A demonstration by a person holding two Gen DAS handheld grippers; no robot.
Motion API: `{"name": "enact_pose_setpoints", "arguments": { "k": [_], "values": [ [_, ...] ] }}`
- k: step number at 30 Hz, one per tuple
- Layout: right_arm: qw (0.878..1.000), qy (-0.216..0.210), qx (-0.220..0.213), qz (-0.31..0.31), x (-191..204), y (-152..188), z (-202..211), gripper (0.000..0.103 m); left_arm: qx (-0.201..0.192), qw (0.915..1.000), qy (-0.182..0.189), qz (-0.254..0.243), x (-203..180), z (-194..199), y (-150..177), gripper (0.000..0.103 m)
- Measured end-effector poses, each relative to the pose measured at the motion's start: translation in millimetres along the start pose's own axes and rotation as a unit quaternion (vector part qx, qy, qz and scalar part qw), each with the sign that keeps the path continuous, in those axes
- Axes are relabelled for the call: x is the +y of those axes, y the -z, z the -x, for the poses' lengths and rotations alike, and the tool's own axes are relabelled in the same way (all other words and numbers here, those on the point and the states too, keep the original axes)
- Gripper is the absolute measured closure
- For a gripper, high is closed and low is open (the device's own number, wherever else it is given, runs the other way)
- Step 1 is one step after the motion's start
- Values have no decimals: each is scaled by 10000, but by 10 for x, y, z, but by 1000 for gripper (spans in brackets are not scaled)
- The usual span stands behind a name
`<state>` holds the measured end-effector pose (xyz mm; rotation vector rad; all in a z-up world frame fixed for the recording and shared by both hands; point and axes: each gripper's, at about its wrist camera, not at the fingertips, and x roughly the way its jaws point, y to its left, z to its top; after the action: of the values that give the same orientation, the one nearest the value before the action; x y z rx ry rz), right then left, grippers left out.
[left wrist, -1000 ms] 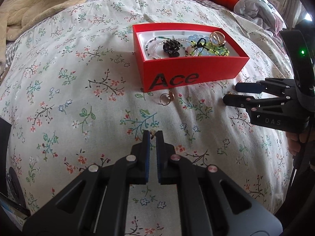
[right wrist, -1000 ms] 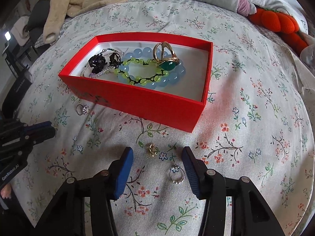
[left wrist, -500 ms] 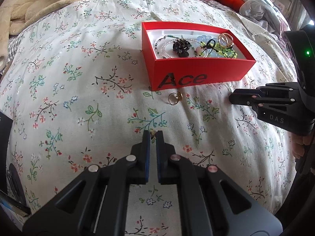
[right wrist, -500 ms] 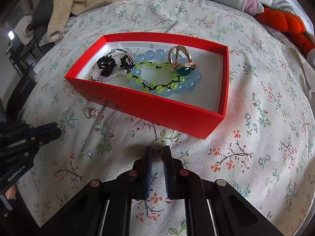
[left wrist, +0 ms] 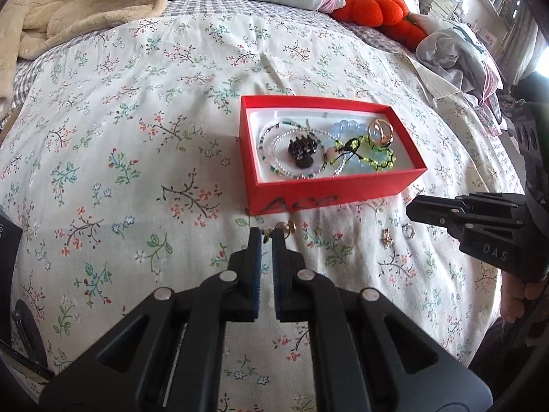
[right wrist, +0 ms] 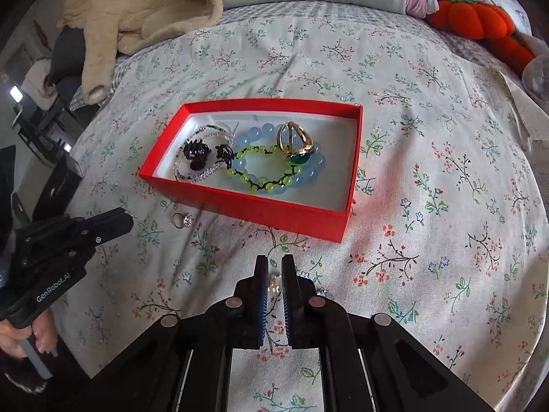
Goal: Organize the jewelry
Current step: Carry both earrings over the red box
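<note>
A red box (left wrist: 326, 199) sits on the floral quilt holding bead bracelets, a black hair claw (left wrist: 302, 149) and a gold ring with a green stone (right wrist: 296, 144). My left gripper (left wrist: 267, 235) is shut on a small gold earring (left wrist: 266, 239), above the quilt just in front of the box. A gold ring (left wrist: 290, 227) lies beside its tips. My right gripper (right wrist: 274, 262) is shut, and I see nothing pinched at its tips. Below it on the quilt lie a gold stud (left wrist: 386, 237) and a silver ring (left wrist: 408, 230). The stud (right wrist: 274, 281) shows through the finger gap.
A beige blanket (left wrist: 68, 10) and pillows lie at the head of the bed, with an orange plush (left wrist: 374, 10) at the far right. A black box (right wrist: 58, 185) stands at the bed's left edge. A person's hand (right wrist: 31, 336) holds the left gripper's handle.
The right jaws went from wide open around the stud and silver ring to shut. Both grippers then rose off the quilt; the left kept its earring.
</note>
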<state>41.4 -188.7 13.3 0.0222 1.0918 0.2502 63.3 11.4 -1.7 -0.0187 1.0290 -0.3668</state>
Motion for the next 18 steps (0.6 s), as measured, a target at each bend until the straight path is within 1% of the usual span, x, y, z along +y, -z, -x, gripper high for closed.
{"name": "enact_pose_setpoints", "arguments": {
  "k": [5,9,11,12,13,15,18],
  "values": [
    [9997,-94,-167,-117,-6,-97,122,95,-61,9997,146,178,35,11,-193,96],
    [9996,-230,-159,-99,17,-141,150,95,-93,9990,254,352,44,9,-277,96],
    [9995,-298,1,-51,46,-135,71,94,-54,9985,314,451,45,-14,-290,96],
    [9995,-265,129,-69,38,-113,23,93,-25,9984,315,473,41,-28,-283,96],
    [9993,-222,291,-94,30,-98,-43,89,9,9984,296,476,38,-44,-281,96],
    [9981,-162,583,-145,6,-60,-183,89,76,9986,252,467,26,-73,-262,96],
    [9967,-19,797,-129,-11,-27,-322,88,158,9985,208,480,27,-103,-232,96]
  ]
}}
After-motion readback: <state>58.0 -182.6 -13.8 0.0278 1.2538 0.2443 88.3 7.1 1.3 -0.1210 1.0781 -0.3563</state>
